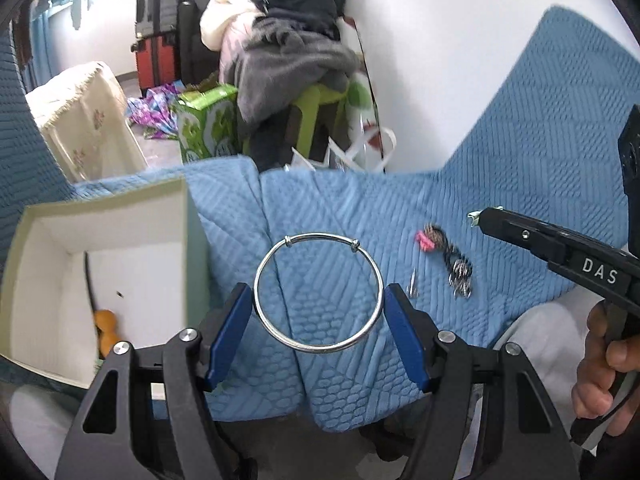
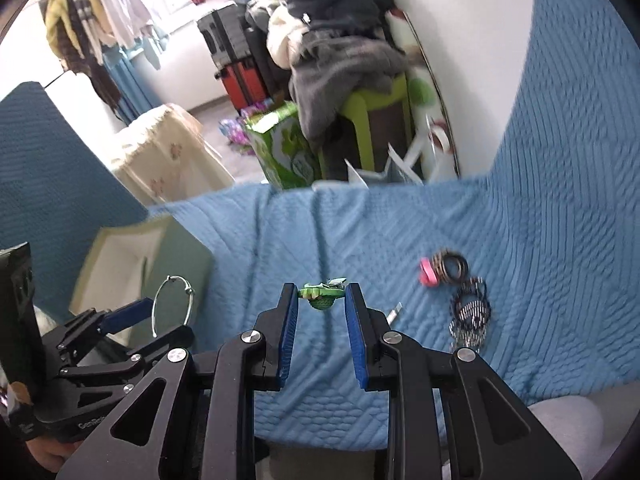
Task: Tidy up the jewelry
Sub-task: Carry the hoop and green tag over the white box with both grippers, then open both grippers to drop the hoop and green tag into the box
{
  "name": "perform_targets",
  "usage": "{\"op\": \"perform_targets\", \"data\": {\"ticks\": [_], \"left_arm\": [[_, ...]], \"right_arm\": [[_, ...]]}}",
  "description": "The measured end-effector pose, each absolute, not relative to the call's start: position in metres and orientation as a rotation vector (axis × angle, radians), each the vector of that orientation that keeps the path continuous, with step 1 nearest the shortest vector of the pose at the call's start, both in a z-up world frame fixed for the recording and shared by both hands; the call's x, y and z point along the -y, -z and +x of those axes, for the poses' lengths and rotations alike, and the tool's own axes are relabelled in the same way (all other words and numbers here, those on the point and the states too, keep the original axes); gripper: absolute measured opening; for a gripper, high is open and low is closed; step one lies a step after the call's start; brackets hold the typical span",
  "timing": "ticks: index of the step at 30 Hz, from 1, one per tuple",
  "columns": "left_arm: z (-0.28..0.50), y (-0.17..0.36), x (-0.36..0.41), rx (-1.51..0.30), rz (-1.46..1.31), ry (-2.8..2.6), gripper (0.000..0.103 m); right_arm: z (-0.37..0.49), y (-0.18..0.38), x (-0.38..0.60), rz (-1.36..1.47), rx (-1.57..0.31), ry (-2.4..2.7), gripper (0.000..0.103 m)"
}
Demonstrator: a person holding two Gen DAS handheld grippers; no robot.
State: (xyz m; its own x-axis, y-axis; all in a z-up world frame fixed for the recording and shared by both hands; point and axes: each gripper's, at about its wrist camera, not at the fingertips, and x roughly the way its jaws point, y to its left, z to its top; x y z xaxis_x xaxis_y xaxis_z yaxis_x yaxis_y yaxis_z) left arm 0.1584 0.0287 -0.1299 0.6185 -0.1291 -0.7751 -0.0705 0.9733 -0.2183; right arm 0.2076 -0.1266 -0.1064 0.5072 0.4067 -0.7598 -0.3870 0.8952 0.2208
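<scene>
My left gripper [image 1: 318,296] is shut on a silver bangle [image 1: 318,236], its blue pads pressing the ring's two sides above the blue quilted cover [image 1: 360,208]. The right wrist view shows that bangle [image 2: 191,300] edge-on in the left gripper [image 2: 160,320]. Lifted off the cover, my right gripper [image 2: 321,294] is shut on a small green ornament [image 2: 323,298]. The right gripper's tip [image 1: 486,216] reaches in from the right. A pale green open box [image 1: 108,208] stands at the left, with an orange piece [image 1: 106,328] inside.
On the cover lie a pink piece with dark rings [image 2: 444,268], beaded bracelets [image 2: 472,312] and a small silver piece [image 2: 394,312]. Beyond the cover's far edge stand a green stool [image 1: 316,100] piled with clothes, a green carton [image 1: 204,120] and suitcases [image 1: 158,20].
</scene>
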Motion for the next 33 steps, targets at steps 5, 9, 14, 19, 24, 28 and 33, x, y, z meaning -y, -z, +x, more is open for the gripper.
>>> {"op": "perform_targets", "data": {"ticks": [5,9,14,19,24,28,33], "left_arm": [[0.150,0.100,-0.057,-0.849,-0.265,0.005,0.068],[0.142,0.075,-0.081,-0.804,-0.260,-0.041,0.068],[0.126,0.053,-0.120,-0.742,-0.280,-0.098,0.068],[0.114,0.057,-0.162,-0.726,-0.298,-0.162,0.068],[0.110,0.085,-0.191,-0.773,-0.348,-0.191,0.068],[0.109,0.108,-0.212,-0.810,-0.374,-0.210,0.068],[0.109,0.139,-0.233,-0.851,-0.412,-0.232,0.068]], "right_arm": [[0.202,0.067,0.104,0.035,-0.868,-0.511,0.022],[0.197,0.046,0.082,0.025,-0.836,-0.548,0.022],[0.185,0.026,0.044,-0.008,-0.779,-0.616,0.022],[0.175,0.039,-0.005,-0.047,-0.790,-0.688,0.022],[0.171,0.071,-0.048,-0.104,-0.872,-0.739,0.022],[0.173,0.099,-0.077,-0.145,-0.935,-0.748,0.022],[0.174,0.136,-0.098,-0.174,-0.993,-0.748,0.022]]}}
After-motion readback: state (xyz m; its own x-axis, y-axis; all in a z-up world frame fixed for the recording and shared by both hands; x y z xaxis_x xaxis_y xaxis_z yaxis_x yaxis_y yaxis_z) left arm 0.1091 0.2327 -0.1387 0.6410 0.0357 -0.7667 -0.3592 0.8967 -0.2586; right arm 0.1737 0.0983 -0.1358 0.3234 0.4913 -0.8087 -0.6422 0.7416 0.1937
